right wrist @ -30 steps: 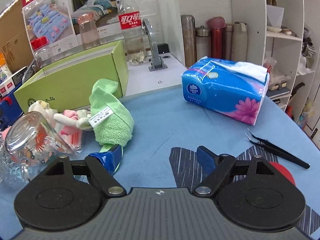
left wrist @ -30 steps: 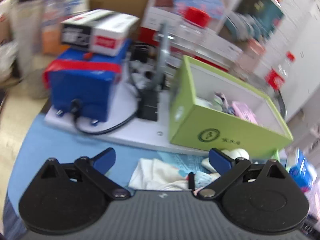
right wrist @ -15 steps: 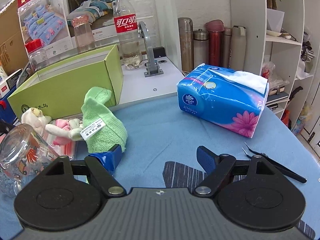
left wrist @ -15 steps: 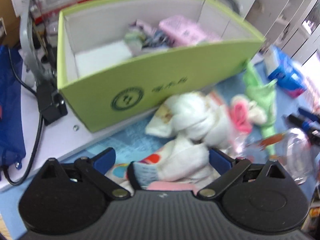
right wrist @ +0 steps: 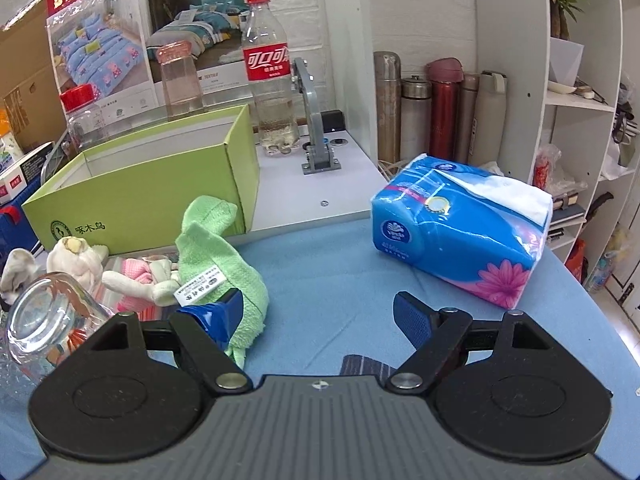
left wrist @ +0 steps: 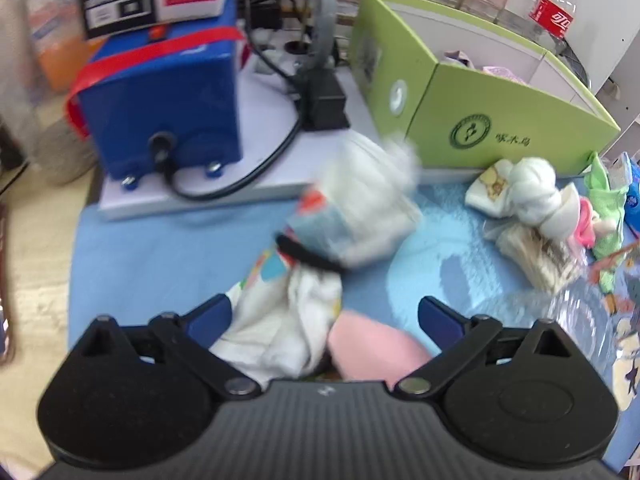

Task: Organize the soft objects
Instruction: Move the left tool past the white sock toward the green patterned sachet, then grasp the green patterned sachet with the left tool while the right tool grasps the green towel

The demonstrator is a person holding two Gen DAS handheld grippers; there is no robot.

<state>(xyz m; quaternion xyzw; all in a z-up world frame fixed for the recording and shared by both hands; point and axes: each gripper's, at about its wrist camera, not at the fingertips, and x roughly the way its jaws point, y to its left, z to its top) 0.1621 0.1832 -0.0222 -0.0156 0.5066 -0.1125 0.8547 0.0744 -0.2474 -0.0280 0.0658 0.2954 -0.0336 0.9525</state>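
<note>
Left gripper: fingers spread wide, with a white patterned cloth and a pink cloth lying between them; neither blue pad visibly presses the fabric. A blurred white bundle lies just ahead on the blue tabletop. Behind it stands the green cardboard box, with a knotted white cloth near its front wall.

Right gripper: fingers apart, gripping nothing. The green towel touches its left pad; a plush toy and an overturned glass lie to the left. A blue tissue pack sits well apart on the right.
</note>
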